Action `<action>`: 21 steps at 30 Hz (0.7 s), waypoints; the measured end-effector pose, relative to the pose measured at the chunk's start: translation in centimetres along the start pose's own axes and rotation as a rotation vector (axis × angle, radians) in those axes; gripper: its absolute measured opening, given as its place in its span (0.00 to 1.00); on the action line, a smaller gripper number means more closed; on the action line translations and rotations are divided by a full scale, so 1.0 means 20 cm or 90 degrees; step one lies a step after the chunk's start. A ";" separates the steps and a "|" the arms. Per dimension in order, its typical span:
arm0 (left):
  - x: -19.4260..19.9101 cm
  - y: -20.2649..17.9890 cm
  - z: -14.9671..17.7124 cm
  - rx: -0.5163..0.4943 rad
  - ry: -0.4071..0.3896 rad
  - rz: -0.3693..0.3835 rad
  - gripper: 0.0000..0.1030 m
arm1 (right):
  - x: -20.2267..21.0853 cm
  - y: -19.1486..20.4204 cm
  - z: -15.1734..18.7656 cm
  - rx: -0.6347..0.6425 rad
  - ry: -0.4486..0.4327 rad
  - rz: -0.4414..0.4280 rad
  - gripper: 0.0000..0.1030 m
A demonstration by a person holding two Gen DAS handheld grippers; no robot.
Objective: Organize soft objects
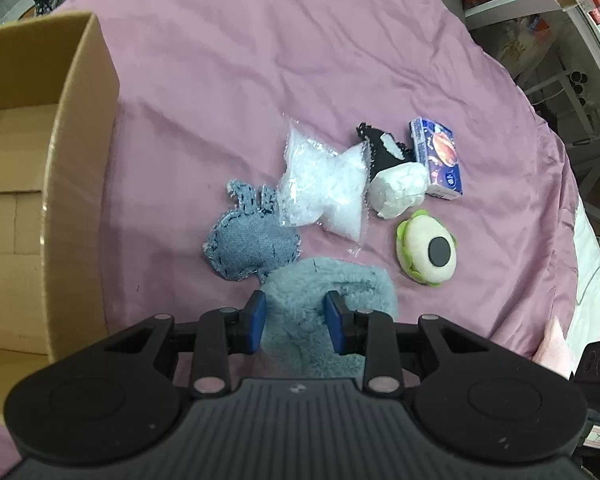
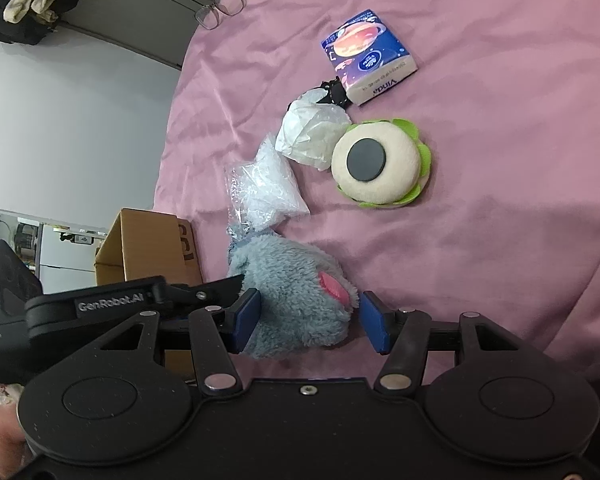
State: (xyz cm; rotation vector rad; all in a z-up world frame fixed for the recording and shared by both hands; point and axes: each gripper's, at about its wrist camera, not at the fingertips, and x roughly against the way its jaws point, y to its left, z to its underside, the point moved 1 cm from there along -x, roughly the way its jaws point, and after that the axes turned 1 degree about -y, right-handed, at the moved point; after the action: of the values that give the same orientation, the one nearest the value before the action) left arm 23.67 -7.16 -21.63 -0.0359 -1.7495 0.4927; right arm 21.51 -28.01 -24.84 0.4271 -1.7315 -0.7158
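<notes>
Both tongs work one grey plush toy (image 1: pixel 332 320) on the pink cloth (image 1: pixel 260 80): left gripper (image 1: pixel 296 322) pinching its fur, right gripper (image 2: pixel 306 322) spread around it, far pad apart. Beyond lie a denim pouch (image 1: pixel 248 244), clear bag (image 1: pixel 324 188) and eyeball plush (image 2: pixel 380 168); left stands a cardboard box (image 1: pixel 60 160).
</notes>
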 end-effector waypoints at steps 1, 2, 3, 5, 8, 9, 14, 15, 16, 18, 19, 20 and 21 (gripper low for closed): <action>-0.01 0.00 0.00 0.001 0.001 0.002 0.29 | -0.01 0.00 0.00 0.000 0.001 -0.001 0.49; -0.02 0.00 0.00 0.002 0.001 0.005 0.27 | -0.01 0.00 0.00 -0.002 0.003 -0.004 0.45; -0.02 0.01 0.00 0.002 0.000 0.007 0.26 | -0.02 0.00 0.00 -0.005 0.006 -0.008 0.44; -0.02 0.01 0.00 0.005 0.000 0.009 0.24 | -0.02 0.02 0.00 0.002 0.002 -0.003 0.42; -0.01 0.02 -0.01 0.012 -0.002 0.018 0.23 | -0.01 0.03 0.00 0.008 -0.003 -0.002 0.40; -0.01 0.02 -0.01 0.014 -0.001 0.021 0.22 | -0.01 0.03 0.00 0.002 -0.002 -0.001 0.40; 0.05 0.01 0.00 0.004 -0.016 0.033 0.21 | 0.05 0.09 0.00 0.023 -0.020 0.008 0.39; 0.06 0.00 0.00 0.002 -0.021 0.036 0.21 | 0.07 0.10 0.00 0.025 -0.022 0.008 0.39; 0.08 0.00 0.00 0.001 -0.026 0.038 0.21 | 0.08 0.11 0.00 0.028 -0.025 0.008 0.39; 0.11 0.00 0.00 0.003 -0.032 0.044 0.21 | 0.10 0.13 0.01 0.036 -0.029 0.010 0.39; 0.12 0.00 0.01 0.002 -0.036 0.046 0.21 | 0.11 0.15 0.01 0.039 -0.031 0.011 0.39; 0.14 0.00 0.01 -0.001 -0.040 0.048 0.20 | 0.12 0.16 0.02 0.043 -0.034 0.011 0.39; 0.16 0.00 0.02 -0.003 -0.044 0.049 0.20 | 0.13 0.18 0.03 0.047 -0.036 0.011 0.39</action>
State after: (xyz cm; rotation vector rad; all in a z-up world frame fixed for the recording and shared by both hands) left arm 22.59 -6.41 -18.74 -0.0903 -1.8219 0.5517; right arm 20.57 -26.90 -20.64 0.4458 -1.8173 -0.6596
